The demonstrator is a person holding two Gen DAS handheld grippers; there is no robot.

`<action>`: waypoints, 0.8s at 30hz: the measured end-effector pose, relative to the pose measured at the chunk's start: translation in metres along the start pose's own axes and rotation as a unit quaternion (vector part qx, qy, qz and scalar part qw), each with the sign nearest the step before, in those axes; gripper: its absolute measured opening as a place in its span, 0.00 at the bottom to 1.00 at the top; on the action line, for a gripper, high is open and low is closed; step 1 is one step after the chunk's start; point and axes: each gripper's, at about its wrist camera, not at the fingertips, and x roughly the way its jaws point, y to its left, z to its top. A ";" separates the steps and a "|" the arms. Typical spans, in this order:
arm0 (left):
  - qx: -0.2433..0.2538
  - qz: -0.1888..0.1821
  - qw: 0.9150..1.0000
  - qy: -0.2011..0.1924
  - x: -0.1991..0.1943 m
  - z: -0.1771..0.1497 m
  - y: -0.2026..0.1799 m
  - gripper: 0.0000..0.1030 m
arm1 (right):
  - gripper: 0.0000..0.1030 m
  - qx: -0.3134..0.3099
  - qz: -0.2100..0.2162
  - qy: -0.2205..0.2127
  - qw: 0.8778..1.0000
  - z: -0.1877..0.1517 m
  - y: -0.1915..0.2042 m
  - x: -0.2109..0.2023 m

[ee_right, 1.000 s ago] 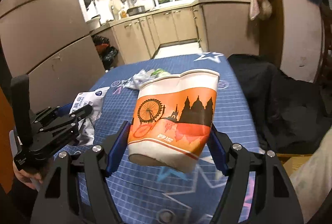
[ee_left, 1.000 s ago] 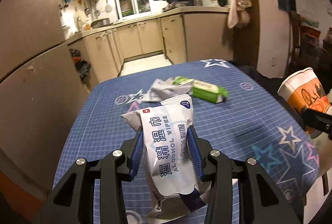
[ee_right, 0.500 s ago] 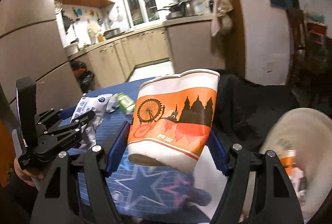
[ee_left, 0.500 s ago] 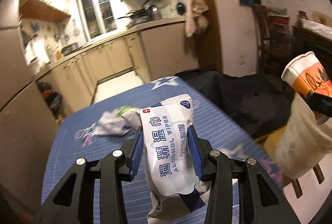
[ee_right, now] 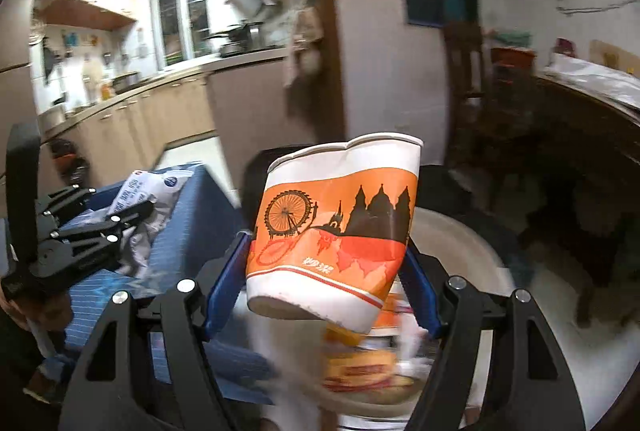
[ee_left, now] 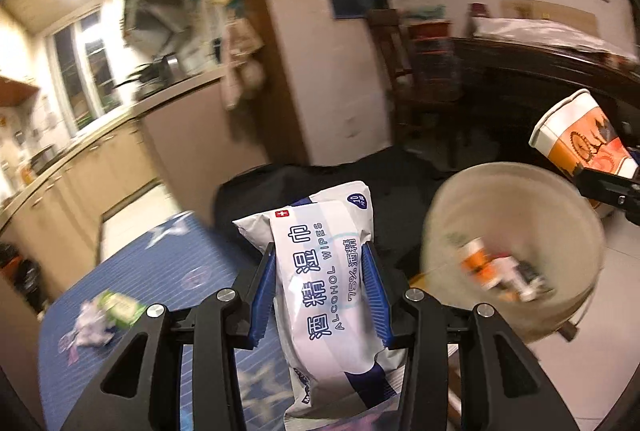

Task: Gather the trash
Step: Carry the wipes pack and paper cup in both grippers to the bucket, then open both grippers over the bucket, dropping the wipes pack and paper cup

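Left wrist view: left gripper (ee_left: 320, 293) low in the middle of the frame, angled downward, its blue pads pressed on both sides of a white pack of wipes (ee_left: 326, 287) that stands lengthwise between them, top end toward the frame centre. Clamped firmly on the pack, with no gap at either pad. Below and left of it, the blue star-patterned table (ee_left: 132, 311), with a crumpled wrapper (ee_left: 94, 325) and a green packet (ee_left: 122, 307) touching each other at lower left. At right, a pale round bin (ee_left: 516, 255), blurred, with orange and white rubbish inside. Above the bin at the right edge, an orange and white paper cup (ee_left: 580, 143) tilted mouth to the upper left, held in a black gripper tip.

Right wrist view: right gripper (ee_right: 326, 285) in the lower middle, also pointing downward, jaws wide and closed on the paper cup (ee_right: 334, 227), blue pads against its lower sides. Cup tilted, dented rim up, base toward the camera. Just behind and below the cup, the rim of the bin (ee_right: 460, 231), with blurred rubbish in the lower centre. At left of the frame, the left gripper (ee_right: 132, 215) seen from the side, gripping the pack of wipes (ee_right: 152, 191) above the table's edge (ee_right: 200, 227); a hand (ee_right: 36, 307) at lower left around its handle.
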 end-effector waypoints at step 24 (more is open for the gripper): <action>0.045 -0.146 0.988 0.001 0.086 0.040 -0.116 0.57 | 0.77 -0.022 -0.081 0.086 0.993 -0.038 -0.081 0.066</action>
